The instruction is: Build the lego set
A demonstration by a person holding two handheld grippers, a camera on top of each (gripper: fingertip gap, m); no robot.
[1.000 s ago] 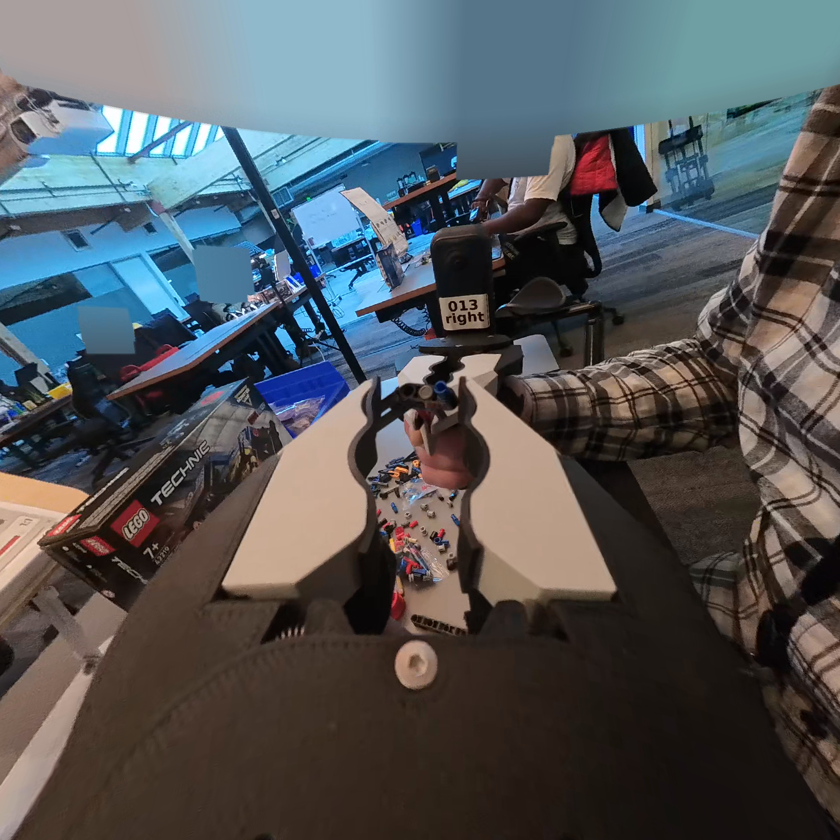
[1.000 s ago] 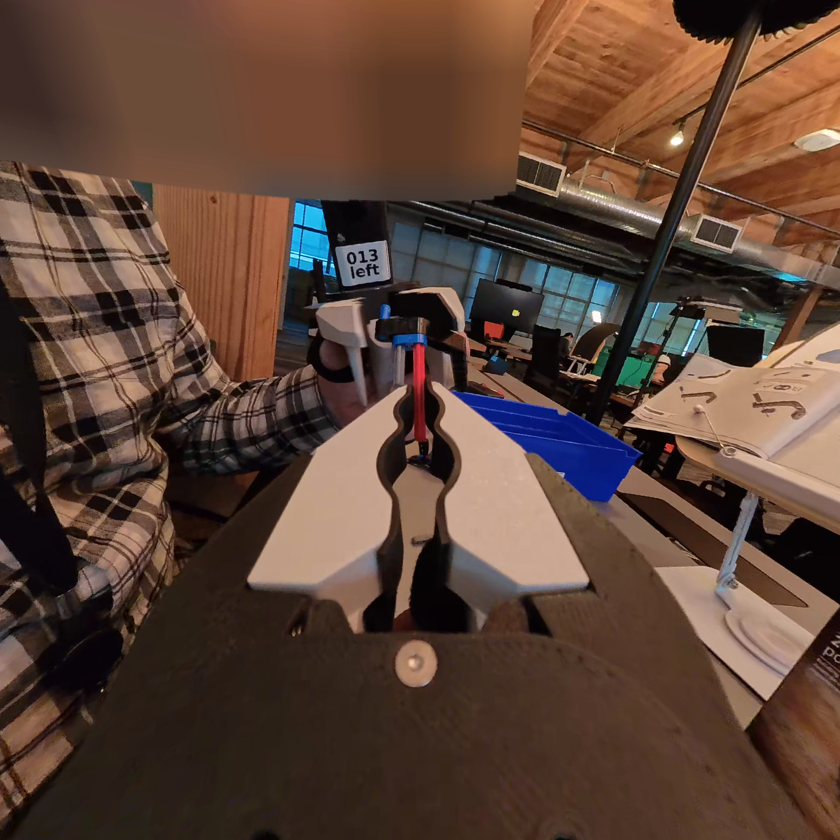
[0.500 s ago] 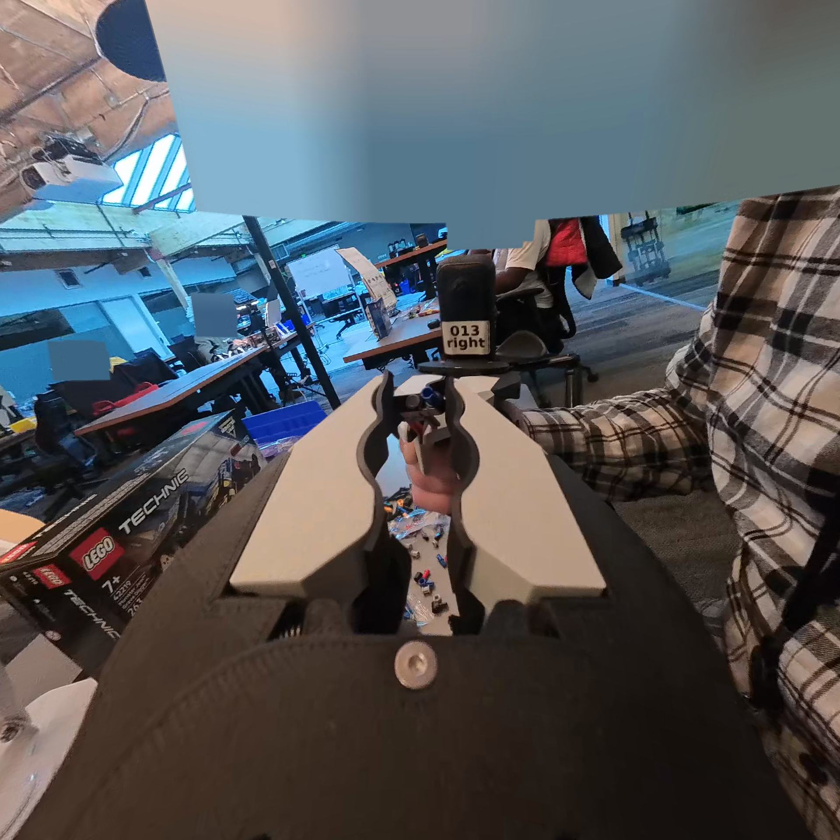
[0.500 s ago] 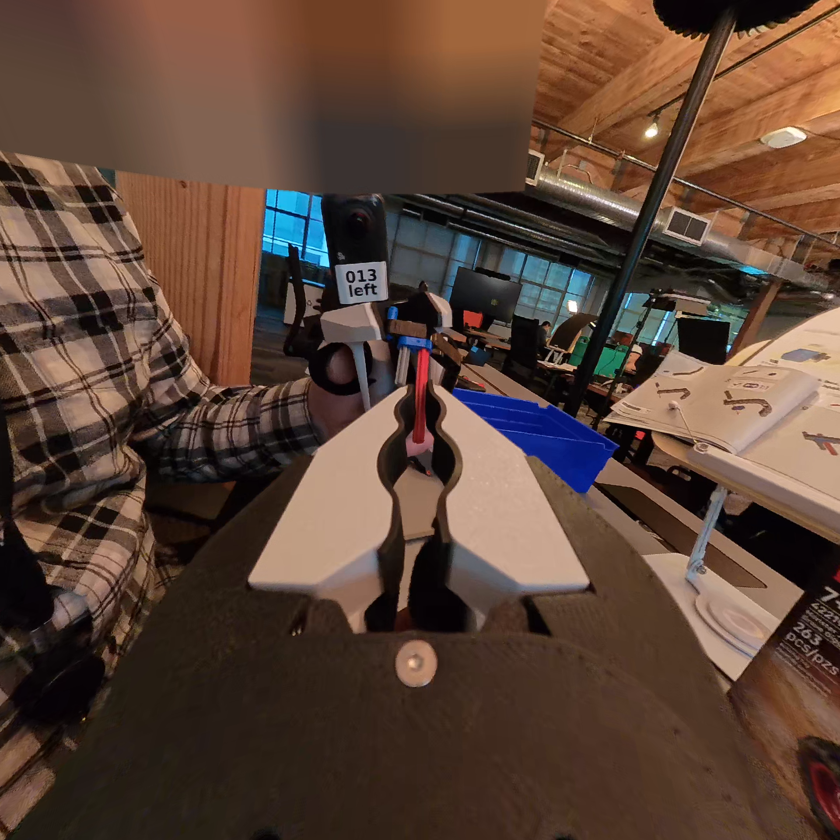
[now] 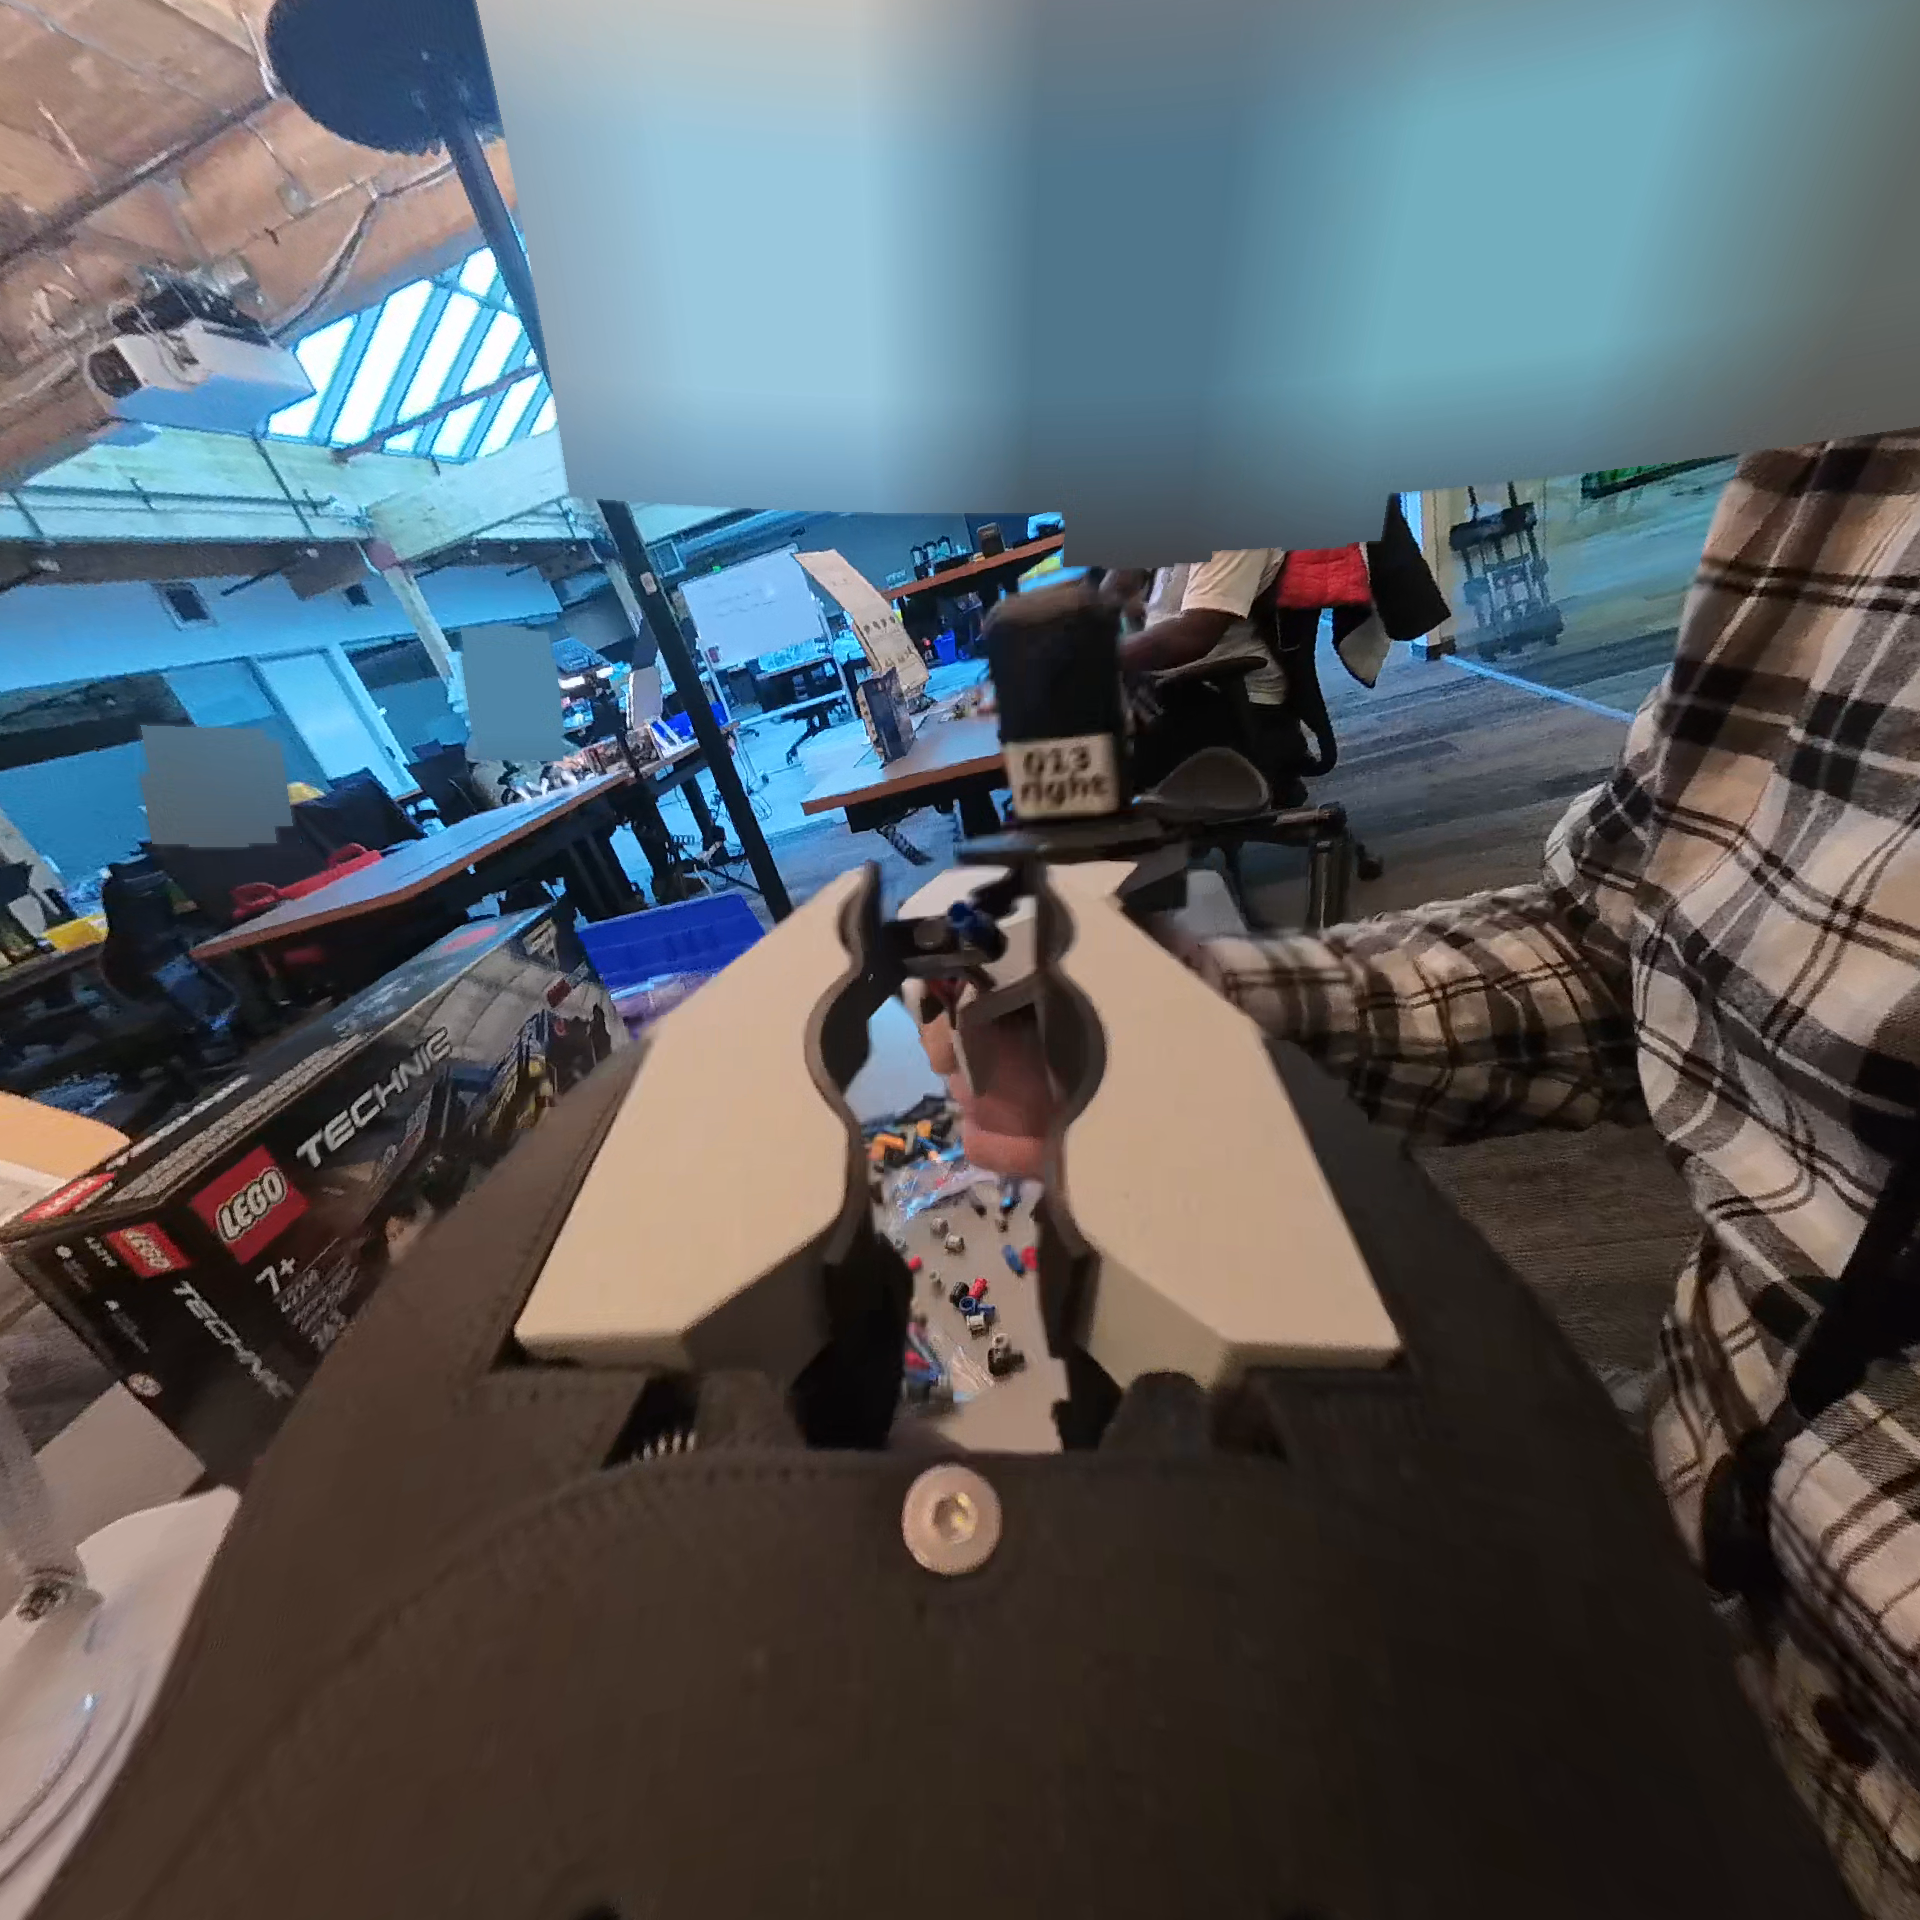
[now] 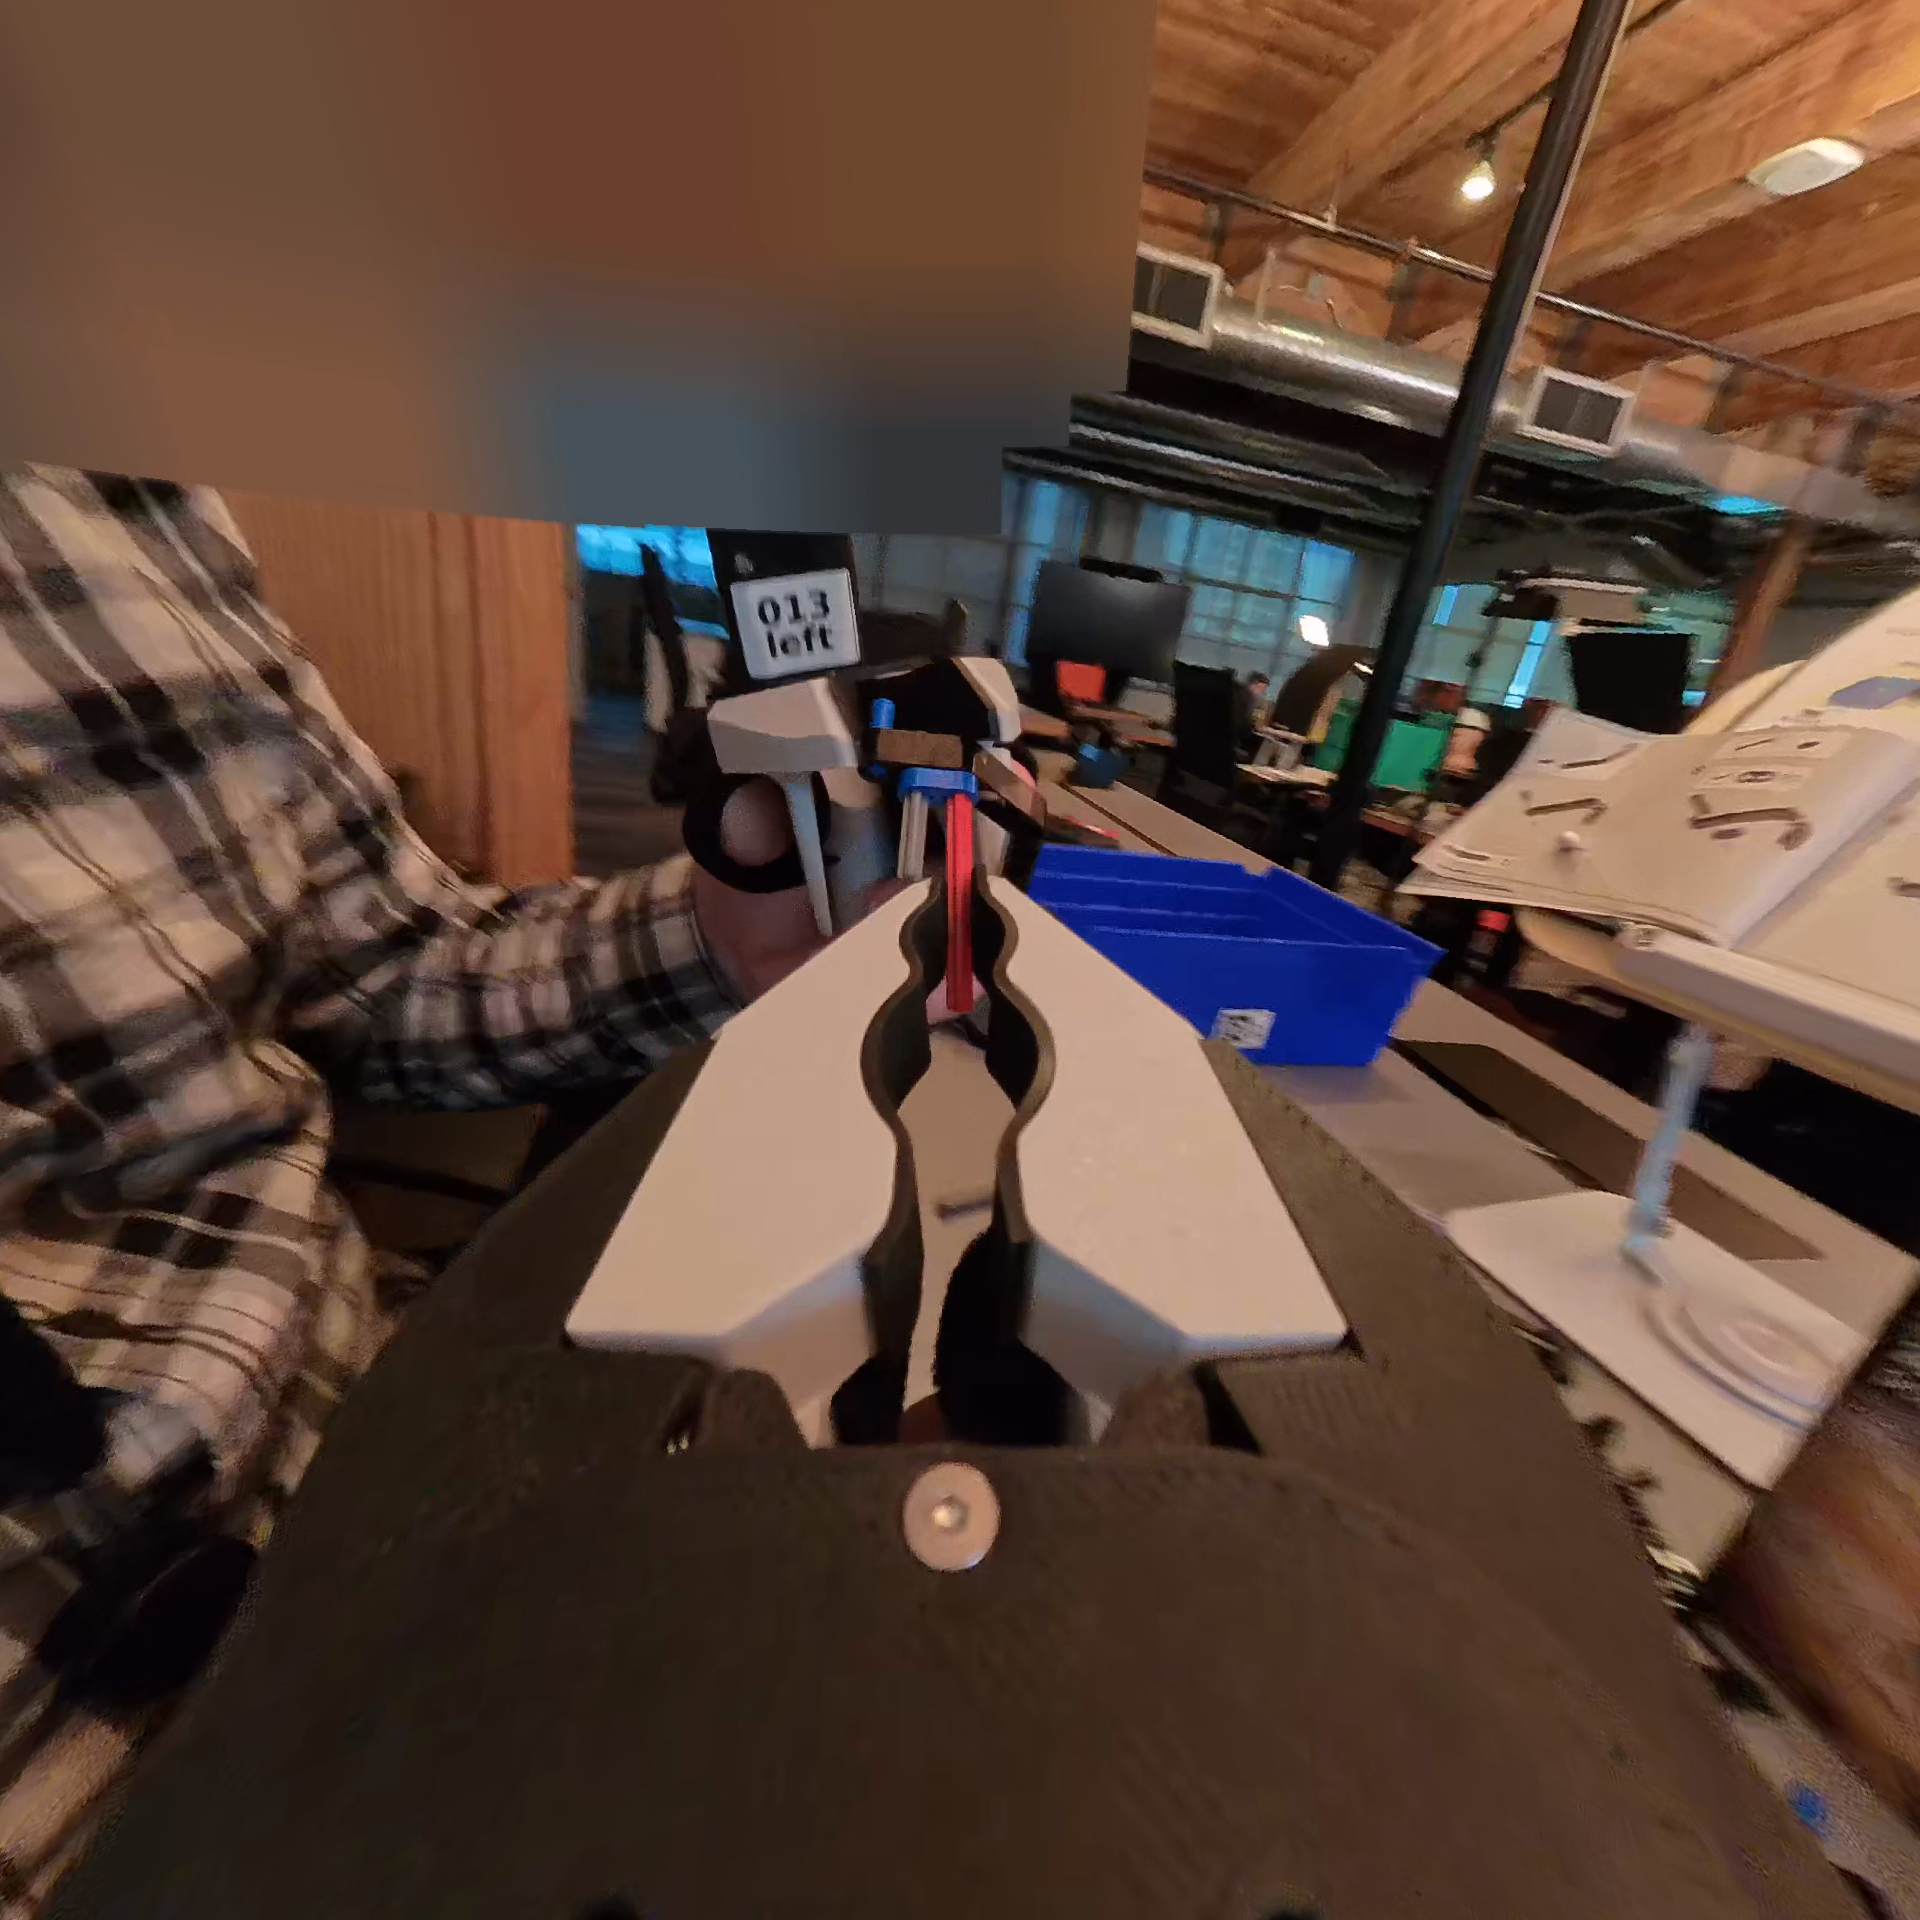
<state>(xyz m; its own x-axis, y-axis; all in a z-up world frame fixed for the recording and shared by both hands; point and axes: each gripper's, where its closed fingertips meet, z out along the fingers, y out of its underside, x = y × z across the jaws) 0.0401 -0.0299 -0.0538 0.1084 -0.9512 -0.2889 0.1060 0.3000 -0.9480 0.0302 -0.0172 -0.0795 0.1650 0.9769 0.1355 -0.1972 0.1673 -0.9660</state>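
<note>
My left gripper (image 5: 956, 920) is shut on a small black Lego assembly with blue pins (image 5: 951, 935), held up in the air. It also shows in the right wrist view (image 6: 914, 746), gripped between white fingers (image 6: 774, 727). My right gripper (image 6: 958, 896) is shut on a red axle (image 6: 959, 914) that stands upright. Its top end meets a blue piece (image 6: 935, 781) under the black assembly. The two grippers face each other, tip to tip. In the left wrist view the right gripper (image 5: 1023, 935) sits just behind the assembly, held by a hand (image 5: 997, 1112).
Several loose Lego pieces (image 5: 956, 1257) lie on the grey table below. A black Lego box (image 5: 291, 1174) stands to the left. A blue bin (image 6: 1226, 956) sits behind the grippers. An open instruction booklet (image 6: 1662, 831) rests on a white stand (image 6: 1714, 1340) at right. A plaid sleeve (image 5: 1455, 997) is beside them.
Both views have tilted upward as the grippers rose together. The red axle stays clamped and joined to the assembly. Both frames are now slightly blurred.
</note>
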